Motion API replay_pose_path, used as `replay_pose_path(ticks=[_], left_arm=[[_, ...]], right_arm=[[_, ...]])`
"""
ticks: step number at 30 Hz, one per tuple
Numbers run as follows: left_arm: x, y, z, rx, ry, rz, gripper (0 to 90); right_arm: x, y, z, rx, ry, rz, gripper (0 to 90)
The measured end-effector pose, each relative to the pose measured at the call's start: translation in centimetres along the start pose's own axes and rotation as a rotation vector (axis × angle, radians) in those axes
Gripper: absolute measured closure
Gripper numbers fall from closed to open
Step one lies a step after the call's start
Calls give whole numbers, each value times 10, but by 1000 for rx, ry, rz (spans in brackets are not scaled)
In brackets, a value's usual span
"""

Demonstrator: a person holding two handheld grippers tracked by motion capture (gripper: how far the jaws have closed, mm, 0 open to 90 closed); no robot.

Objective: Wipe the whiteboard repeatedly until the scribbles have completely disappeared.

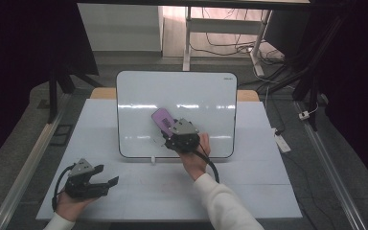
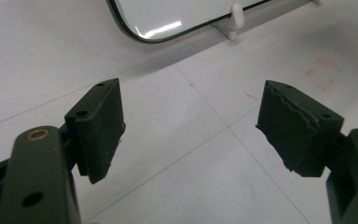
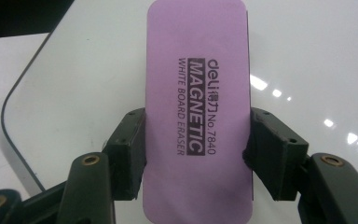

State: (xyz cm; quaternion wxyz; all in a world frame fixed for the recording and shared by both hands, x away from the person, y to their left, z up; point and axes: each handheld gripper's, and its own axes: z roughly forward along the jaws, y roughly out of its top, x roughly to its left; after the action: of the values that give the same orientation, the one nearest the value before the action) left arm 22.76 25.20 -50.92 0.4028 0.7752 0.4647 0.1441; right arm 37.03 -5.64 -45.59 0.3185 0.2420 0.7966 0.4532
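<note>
The eraser [image 1: 162,118] lies over the whiteboard [image 1: 139,96] — board at the table's [image 1: 249,182] rear.

Right gripper [image 1: 171,130] clamping flat purple eraser [image 1: 162,118] against white rounded-corner whiteboard [image 1: 139,96], left gripper [image 1: 104,175] with parted jaws over white table [image 1: 249,187]

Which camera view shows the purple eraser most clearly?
The right gripper view: the purple eraser is close, its label readable, clamped by the right gripper. The high view shows it small, over the whiteboard.

Eraser [image 3: 198,116] bottom end cut off, whiteboard [image 1: 139,96] marks — too small
</note>
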Motion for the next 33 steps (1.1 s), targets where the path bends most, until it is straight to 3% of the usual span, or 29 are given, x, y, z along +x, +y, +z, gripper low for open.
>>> replay_pose_path(ticks=[3,5,8,11,13,17,20,22,24,26,28,30,33], left_arm=[[-1,0,1,3,0,2,235],[-1,1,1,3,2,2,235],[-1,1,1,3,2,2,235],[-1,0,1,3,2,2,234],[-1,0,0,2,0,2,235],[0,0,0,0,0,-1,234],[0,0,0,1,-1,3,234],[0,0,0,0,0,1,234],[1,0,0,0,1,-3,234],[2,0,0,2,1,-4,234],[1,0,0,-1,-1,-3,234],[1,0,0,-1,0,0,234],[0,0,-1,-2,0,1,234]], right_arm=[[4,-2,0,10,1,-5,409],[17,-7,4,22,52,-1,409],[48,-18,10,55,105,-98,409],[61,-25,11,70,124,-123,410],[56,-24,10,74,131,-109,409],[27,-10,7,27,64,-45,409],[11,6,11,-2,35,-22,409],[8,16,15,-11,27,-31,408],[14,20,20,-10,38,-42,409],[27,16,24,2,82,-60,409],[49,7,28,37,132,-127,409],[62,-2,28,54,153,-170,409],[62,-7,25,60,160,-171,409]])
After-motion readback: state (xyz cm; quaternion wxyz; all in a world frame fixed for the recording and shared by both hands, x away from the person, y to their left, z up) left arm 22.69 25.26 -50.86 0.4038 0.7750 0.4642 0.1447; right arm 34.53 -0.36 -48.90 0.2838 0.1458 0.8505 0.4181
